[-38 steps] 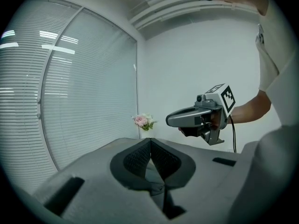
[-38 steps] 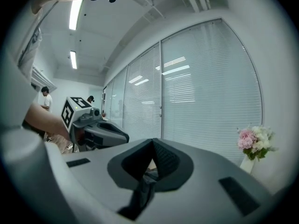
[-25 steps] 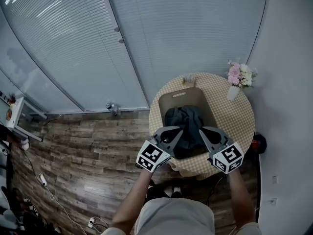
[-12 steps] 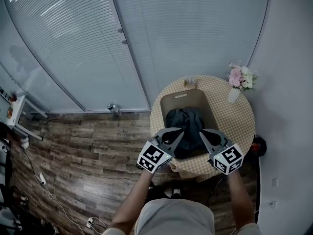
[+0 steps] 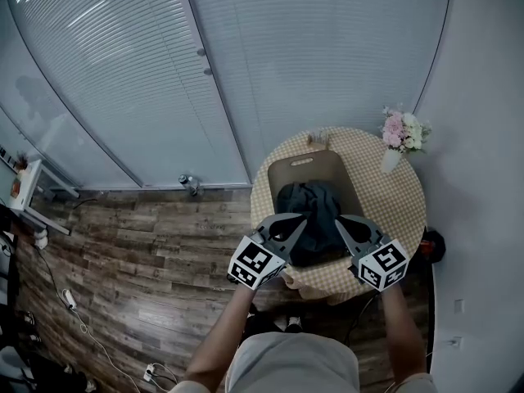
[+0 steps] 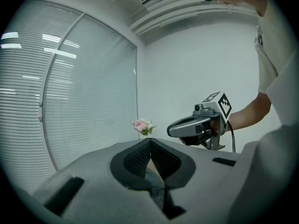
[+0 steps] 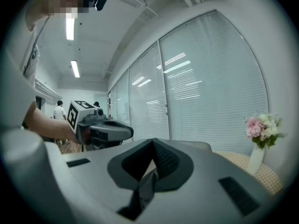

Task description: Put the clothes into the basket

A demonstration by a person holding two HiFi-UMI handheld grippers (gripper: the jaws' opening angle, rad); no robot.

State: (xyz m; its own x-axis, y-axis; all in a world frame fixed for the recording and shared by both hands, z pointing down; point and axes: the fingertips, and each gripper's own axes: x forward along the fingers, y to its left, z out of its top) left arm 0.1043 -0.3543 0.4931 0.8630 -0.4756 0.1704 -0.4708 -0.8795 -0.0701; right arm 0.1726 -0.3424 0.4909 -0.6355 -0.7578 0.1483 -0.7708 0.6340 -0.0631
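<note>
Looks steeply down on a round table (image 5: 393, 196) draped in checked cloth; shows a tan basket (image 5: 288, 173) standing on it, just ahead of both claws. Finds dark clothes (image 5: 311, 210) heaped inside that basket, directly beyond and between the two claw tips; leaves its far wall with the handle slot bare. Holds the left claw (image 5: 296, 221) clenched, tips meeting, nothing between them; holds the right claw (image 5: 341, 222) likewise clenched and empty, level with the left and near it. Spots no garment on the cloth around either claw. Judged from this, seems done or nearly so; cannot tell whether more clothes lie out of view. Notes pink flowers (image 5: 402, 128) well beyond the right claw.
</note>
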